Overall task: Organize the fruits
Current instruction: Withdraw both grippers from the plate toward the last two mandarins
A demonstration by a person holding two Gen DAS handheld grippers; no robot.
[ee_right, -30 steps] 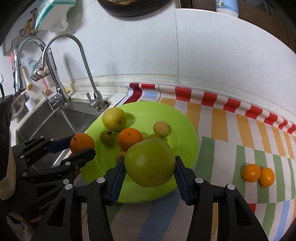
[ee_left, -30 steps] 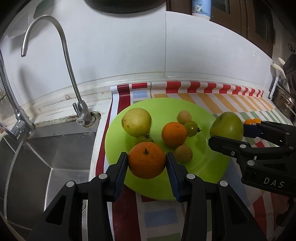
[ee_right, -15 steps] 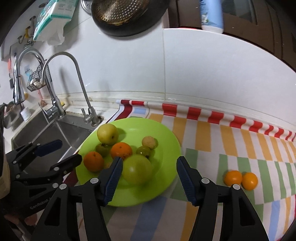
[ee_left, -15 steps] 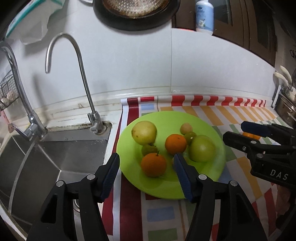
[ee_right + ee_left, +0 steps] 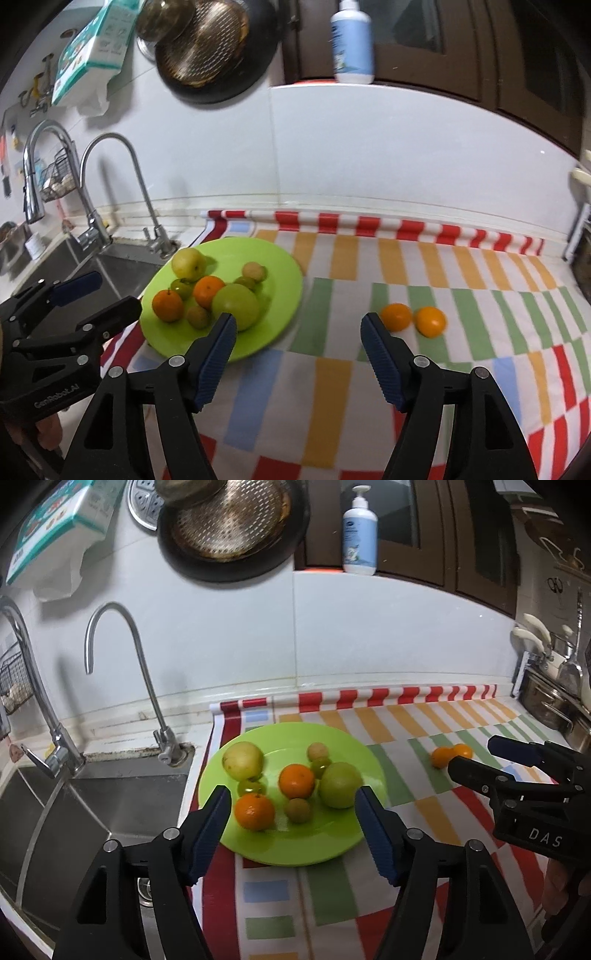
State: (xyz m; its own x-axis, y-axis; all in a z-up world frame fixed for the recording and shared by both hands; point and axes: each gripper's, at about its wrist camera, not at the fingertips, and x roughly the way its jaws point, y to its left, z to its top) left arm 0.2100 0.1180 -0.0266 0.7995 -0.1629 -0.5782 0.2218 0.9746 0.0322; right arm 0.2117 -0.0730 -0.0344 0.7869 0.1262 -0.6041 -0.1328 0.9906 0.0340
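A lime green plate (image 5: 291,849) (image 5: 280,295) sits on the striped cloth beside the sink. It holds several fruits: two oranges (image 5: 255,811) (image 5: 296,781), a large green fruit (image 5: 340,784) (image 5: 235,302), a yellow fruit (image 5: 242,760) and small brownish and green ones. Two small oranges (image 5: 396,316) (image 5: 430,321) lie on the cloth to the plate's right. My left gripper (image 5: 291,808) is open and empty, raised over the plate's near side. My right gripper (image 5: 298,332) is open and empty, above the cloth between the plate and the two small oranges.
A steel sink (image 5: 92,812) with two taps (image 5: 147,686) lies left of the cloth. A pan (image 5: 229,528) and a tissue pack (image 5: 55,528) hang on the wall. A soap bottle (image 5: 360,531) stands on the ledge. Pots (image 5: 546,701) stand at the far right.
Both grippers let go of their fruit onto the plate, the left an orange and the right the large green fruit, then opened wide and pulled back and up.
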